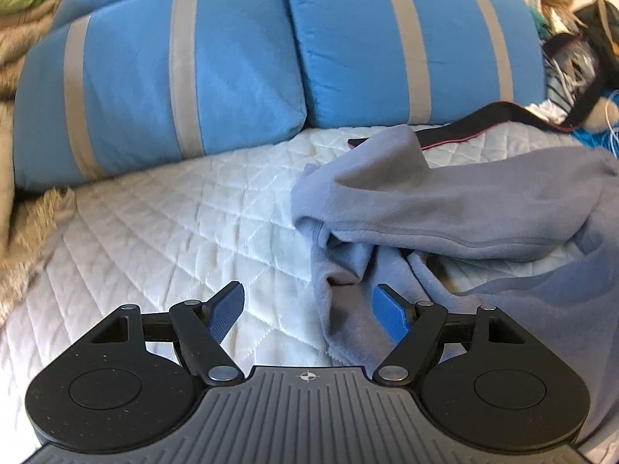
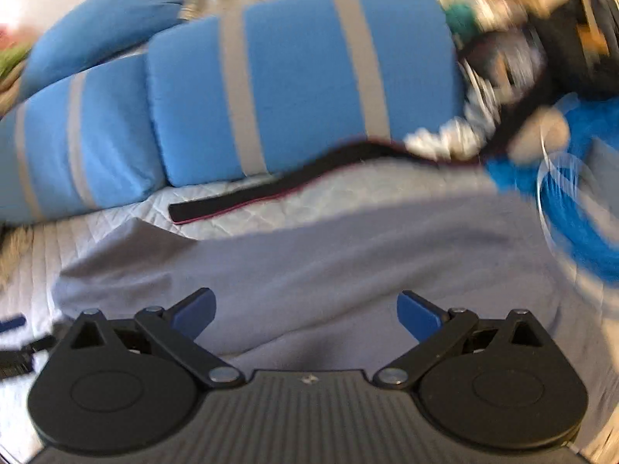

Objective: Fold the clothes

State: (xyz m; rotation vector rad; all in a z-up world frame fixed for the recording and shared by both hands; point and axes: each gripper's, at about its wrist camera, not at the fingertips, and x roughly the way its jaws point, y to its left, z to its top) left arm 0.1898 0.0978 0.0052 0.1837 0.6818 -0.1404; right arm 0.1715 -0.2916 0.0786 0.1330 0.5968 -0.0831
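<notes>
Fleece, a grey-lilac garment (image 1: 445, 208), lies crumpled on the white quilted bed cover (image 1: 174, 224), bunched toward the right side as the left wrist view has it. One thick fold of it rises in a hump near the pillows, and a looser flap runs down toward the left gripper (image 1: 309, 309). That gripper's jaws stand apart with nothing pinched between them: the left blue pad (image 1: 226, 315) hangs over bare quilt, while the right blue pad (image 1: 389, 315) sits over the edge of the garment. Whether that pad actually touches the cloth I cannot tell. The gap between the two spans the garment's left border, part quilt and part fleece.

From the right wrist view, blurred, the same garment (image 2: 329, 255) spreads wide across the bed ahead of and under the right gripper (image 2: 305, 313). Its jaws are also spread wide and hold nothing; both blue pads lie over the grey cloth, which fills the space between them.

Behind the garment, two blue pillows with grey stripes (image 1: 162, 89) lean along the head of the bed. A black strap with a red edge (image 2: 271, 189) lies on the quilt between pillows and garment. A heap of mixed clutter (image 1: 572, 58) sits at the far right.
</notes>
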